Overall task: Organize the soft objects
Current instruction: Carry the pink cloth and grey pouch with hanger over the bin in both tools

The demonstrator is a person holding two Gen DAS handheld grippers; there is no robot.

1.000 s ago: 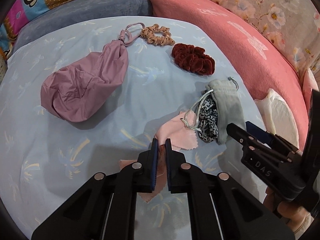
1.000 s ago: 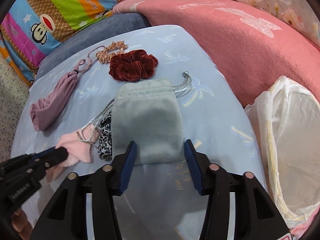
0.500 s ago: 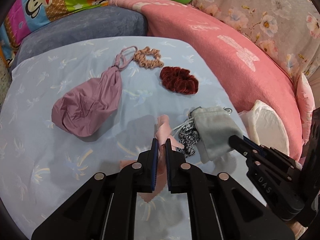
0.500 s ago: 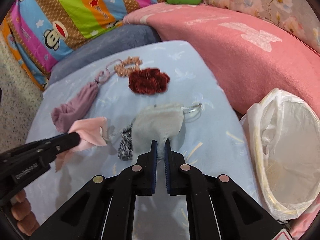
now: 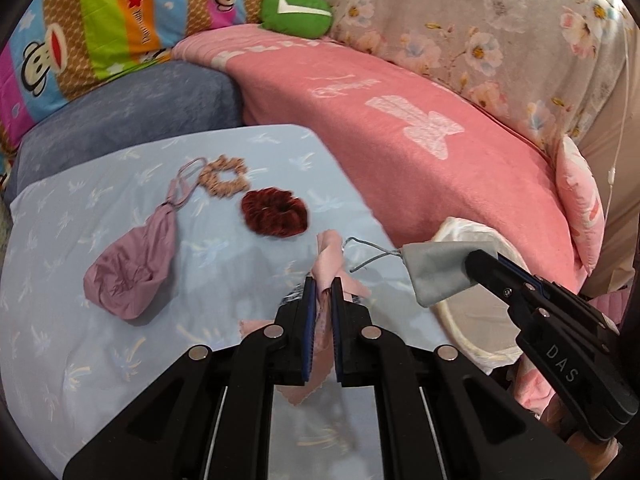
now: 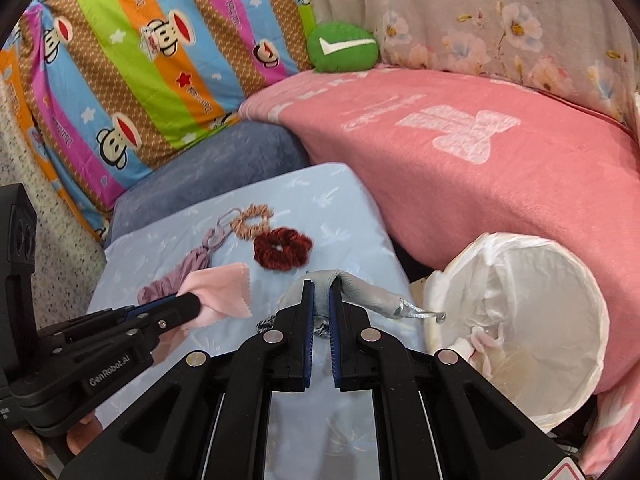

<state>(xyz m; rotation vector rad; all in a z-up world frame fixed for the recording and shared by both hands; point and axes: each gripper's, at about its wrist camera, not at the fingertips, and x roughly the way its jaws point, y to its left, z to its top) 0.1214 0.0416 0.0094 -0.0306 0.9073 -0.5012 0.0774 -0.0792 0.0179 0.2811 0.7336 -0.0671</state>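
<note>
My left gripper is shut on a pink cloth and holds it above the light blue cushion. The same pink cloth shows at the left gripper's tip in the right wrist view. My right gripper is shut on a grey drawstring pouch, lifted off the cushion; the pouch hangs from it in the left wrist view. A mauve bag, a beige scrunchie and a dark red scrunchie lie on the cushion. A leopard-print item peeks out below the right gripper.
A round white basket lined with plastic stands right of the cushion, beside a pink blanket. A striped cartoon pillow and a green cushion sit behind. Speckled floor lies left.
The right gripper closed on the grey pouch and lifted it off the cushion. The left gripper rose with the pink cloth. Both views pulled back and upward.
</note>
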